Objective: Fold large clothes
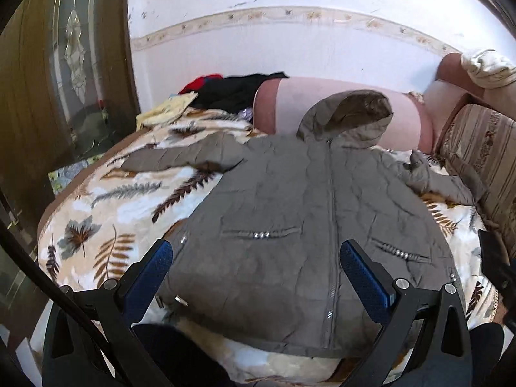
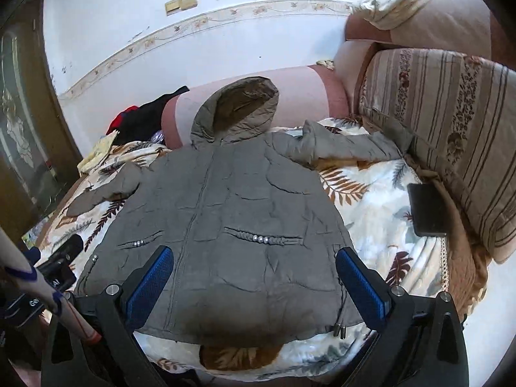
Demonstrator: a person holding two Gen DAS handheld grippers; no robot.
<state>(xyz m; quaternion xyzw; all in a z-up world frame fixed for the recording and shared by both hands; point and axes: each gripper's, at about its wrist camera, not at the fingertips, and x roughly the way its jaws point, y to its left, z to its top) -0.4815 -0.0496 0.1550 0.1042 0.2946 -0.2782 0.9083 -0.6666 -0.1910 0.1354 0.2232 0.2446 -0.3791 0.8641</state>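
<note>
A grey-olive hooded padded jacket (image 1: 290, 200) lies flat, zipped and front up, on a leaf-patterned blanket (image 1: 106, 200); it also shows in the right wrist view (image 2: 232, 213). Its hood (image 2: 238, 113) points to the far pink sofa arm, and both sleeves spread sideways. My left gripper (image 1: 254, 251) is open and empty, hovering over the jacket's lower hem, left of the zip. My right gripper (image 2: 254, 258) is open and empty over the hem's right part. The left gripper's body (image 2: 58, 267) shows at the left edge of the right wrist view.
A pile of black, red and yellow clothes (image 1: 225, 93) lies at the far left of the sofa. A striped floral back cushion (image 2: 451, 135) stands on the right. A dark flat phone-like thing (image 2: 425, 209) lies by it. A glazed wooden door (image 1: 64, 74) is on the left.
</note>
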